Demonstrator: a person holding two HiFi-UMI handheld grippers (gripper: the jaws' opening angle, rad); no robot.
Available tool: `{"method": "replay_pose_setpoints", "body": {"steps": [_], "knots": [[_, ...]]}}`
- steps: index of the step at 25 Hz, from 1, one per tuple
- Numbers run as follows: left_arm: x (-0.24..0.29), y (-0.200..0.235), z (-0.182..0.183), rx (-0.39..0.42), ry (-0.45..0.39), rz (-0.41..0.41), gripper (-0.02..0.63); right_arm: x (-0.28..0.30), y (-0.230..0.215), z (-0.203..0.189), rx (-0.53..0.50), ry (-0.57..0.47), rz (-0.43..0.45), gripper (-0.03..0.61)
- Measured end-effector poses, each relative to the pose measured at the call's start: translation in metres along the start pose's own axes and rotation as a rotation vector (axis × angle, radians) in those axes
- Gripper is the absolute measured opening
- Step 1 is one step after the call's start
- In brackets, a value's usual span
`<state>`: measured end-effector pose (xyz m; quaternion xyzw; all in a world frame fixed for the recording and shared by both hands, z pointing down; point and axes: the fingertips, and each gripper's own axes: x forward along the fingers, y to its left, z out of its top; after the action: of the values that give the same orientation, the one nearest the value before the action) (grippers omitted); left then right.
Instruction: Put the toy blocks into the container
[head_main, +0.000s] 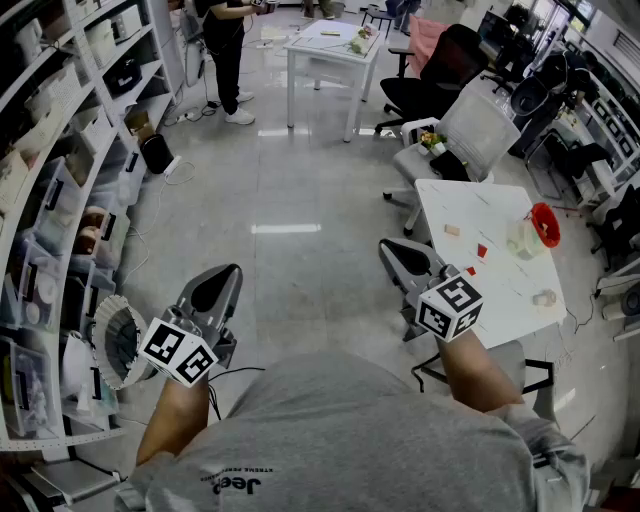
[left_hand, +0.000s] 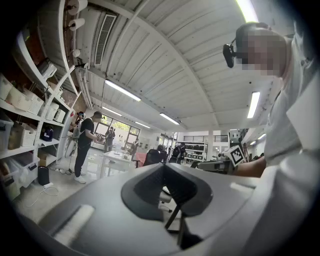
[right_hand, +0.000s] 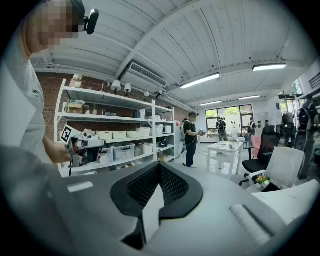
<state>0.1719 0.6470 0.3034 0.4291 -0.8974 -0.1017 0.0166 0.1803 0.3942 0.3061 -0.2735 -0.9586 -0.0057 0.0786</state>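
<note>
The white table (head_main: 500, 290) stands to my right. On it lie a small beige block (head_main: 452, 231), a red block (head_main: 481, 251) and another pale piece (head_main: 543, 298). A clear container (head_main: 522, 240) with a red lid (head_main: 545, 224) beside it sits near the far edge. My right gripper (head_main: 392, 247) is shut and empty, held over the floor just left of the table; in its own view it (right_hand: 160, 164) points across the room. My left gripper (head_main: 222, 272) hangs over the floor at the left, shut and empty, aimed level into the room (left_hand: 164, 166).
Shelving with bins (head_main: 60, 200) lines the left wall, and a white fan (head_main: 115, 340) sits at its foot. Office chairs (head_main: 470, 125) crowd beyond the table. Farther back a second white table (head_main: 335, 50) stands near a person (head_main: 225, 50).
</note>
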Motion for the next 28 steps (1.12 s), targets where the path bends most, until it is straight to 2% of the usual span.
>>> {"method": "replay_pose_setpoints", "body": {"steps": [15,19,20,22,23,25,28], "knots": [[0.002,-0.003,0.0,0.0,-0.002,0.004,0.058,-0.003,-0.006,0.0,0.006,-0.008,-0.009,0.002],[0.003,-0.003,0.003,0.004,-0.003,0.005,0.058,-0.003,-0.002,0.002,0.02,-0.023,0.03,0.005],[0.004,-0.004,0.003,0.005,-0.003,0.006,0.058,-0.003,0.001,0.003,0.025,-0.029,0.055,0.022],[0.006,-0.005,0.003,0.006,-0.003,0.007,0.058,-0.002,0.004,0.006,0.027,-0.045,0.095,0.244],[0.007,-0.006,0.004,0.008,-0.003,0.008,0.058,-0.002,0.005,0.009,0.023,-0.056,0.104,0.295],[0.011,-0.009,0.004,0.011,-0.003,0.011,0.058,-0.003,0.002,0.013,0.013,-0.071,0.107,0.337],[0.019,-0.016,0.005,0.018,-0.005,0.016,0.058,-0.008,-0.006,0.016,0.007,-0.076,0.11,0.341]]}}
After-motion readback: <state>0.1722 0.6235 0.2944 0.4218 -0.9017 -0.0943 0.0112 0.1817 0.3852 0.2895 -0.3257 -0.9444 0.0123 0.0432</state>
